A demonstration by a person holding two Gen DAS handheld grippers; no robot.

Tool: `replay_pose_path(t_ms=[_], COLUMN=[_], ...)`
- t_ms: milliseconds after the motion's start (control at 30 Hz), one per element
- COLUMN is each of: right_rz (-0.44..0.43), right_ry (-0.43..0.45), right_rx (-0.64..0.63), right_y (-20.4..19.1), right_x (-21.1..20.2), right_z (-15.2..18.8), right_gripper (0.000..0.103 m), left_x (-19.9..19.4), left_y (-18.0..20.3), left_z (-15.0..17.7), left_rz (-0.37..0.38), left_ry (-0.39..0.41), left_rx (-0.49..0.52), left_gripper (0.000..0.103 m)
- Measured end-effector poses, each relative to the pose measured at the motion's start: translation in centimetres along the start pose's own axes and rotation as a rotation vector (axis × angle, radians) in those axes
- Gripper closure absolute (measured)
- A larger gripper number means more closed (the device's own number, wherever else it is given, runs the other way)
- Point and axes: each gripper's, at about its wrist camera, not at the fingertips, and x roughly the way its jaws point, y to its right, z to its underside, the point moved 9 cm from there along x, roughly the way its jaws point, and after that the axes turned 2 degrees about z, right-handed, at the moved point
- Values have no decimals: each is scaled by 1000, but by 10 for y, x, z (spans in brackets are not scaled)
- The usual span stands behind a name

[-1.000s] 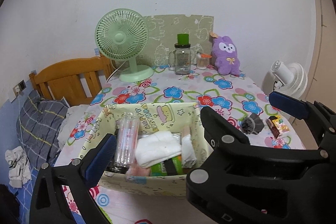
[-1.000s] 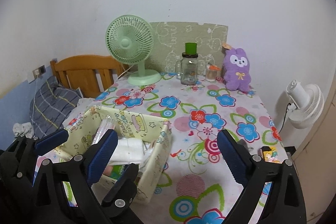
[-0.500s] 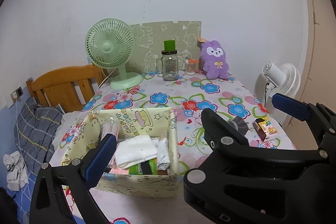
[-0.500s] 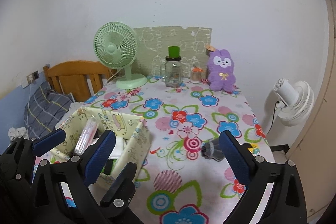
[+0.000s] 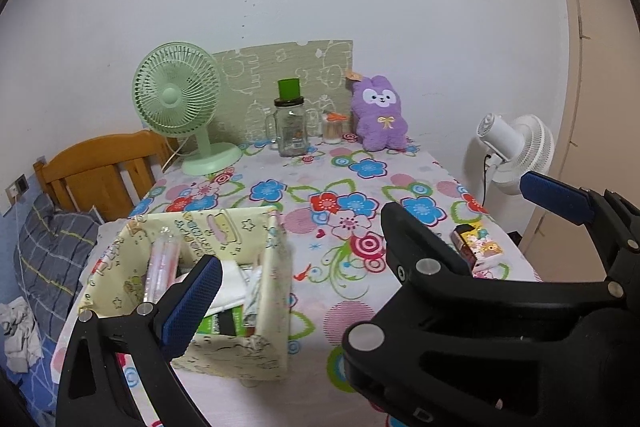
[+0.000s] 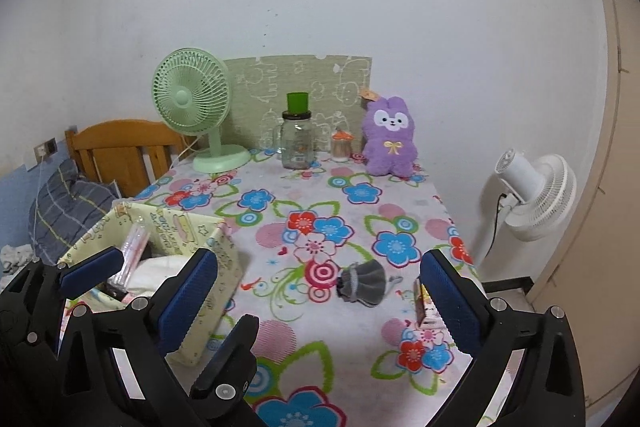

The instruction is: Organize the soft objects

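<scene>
A: On flowered tablecloth (image 6: 280,211), front left: fabric bin (image 5: 208,227), upright, packed with white cloth (image 5: 232,283) and a clear tube (image 5: 160,267). Probably the collecting spot for soft items.

B: Noted. Loose soft things?

A: Grey pouch (image 6: 362,281), slumped flat near the right front edge, just beside a small printed box (image 6: 424,303). Purple plush (image 6: 390,137) upright against the back wall, well apart from the bin.

B: Tools?

A: Left gripper (image 5: 320,267) spread wide, holding nothing, hovering by the bin's near corner. Right gripper (image 6: 318,259) likewise wide and unladen, framing the pouch between its pads.

B: Reading?

A: Likely lining up on the pouch. Wide spread suited to a squashy, shapeless target. Low pinch advisable, clear of the box.
</scene>
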Motion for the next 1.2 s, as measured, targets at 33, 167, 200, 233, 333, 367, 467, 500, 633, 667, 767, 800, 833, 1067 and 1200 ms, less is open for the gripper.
replay_pose_path(t_ms=[33,167,200,233,333,367,467,500,633,667,767,800,833,1067,1200], right_rz=[2,-4,-4,-1,5,5,5,4,12,16,16,17,18,30,46], right_ry=[3,0,1,4,3,2,20,23,17,13,-4,-9,-12,-33,-71], right_rx=[-1,1,2,3,-1,3,8,9,9,6,1,2,3,0,14], right_y=[2,11,13,15,22,24,31,33,42,44,48,50,52,66,78], right_x=[0,3,3,3,7,8,9,10,16,18,25,27,29,42,54], right_z=[0,5,6,6,8,9,9,10,13,14,20,21,23,35,45], right_gripper=[0,0,0,0,0,0,0,0,0,1,1,1,1,1,1], left_x=[1,6,7,8,11,13,15,16,25,27,35,37,40,57,70], left_y=[3,13,15,18,23,24,31,33,41,44,51,52,54,70,79], left_z=[0,3,3,3,5,6,6,6,9,10,14,15,17,24,29], left_rz=[5,14,13,14,18,16,17,18,33,37,44,46,51,83,100], left_ry=[-3,-20,-16,-13,-19,-26,-20,-19,-30,-32,-48,-54,-62,-76,-106], left_rx=[1,10,12,12,3,-3,-3,0,-2,-2,-4,-5,-8,13,29], left_gripper=[0,0,0,0,0,0,0,0,0,0,0,0,0,1,1])
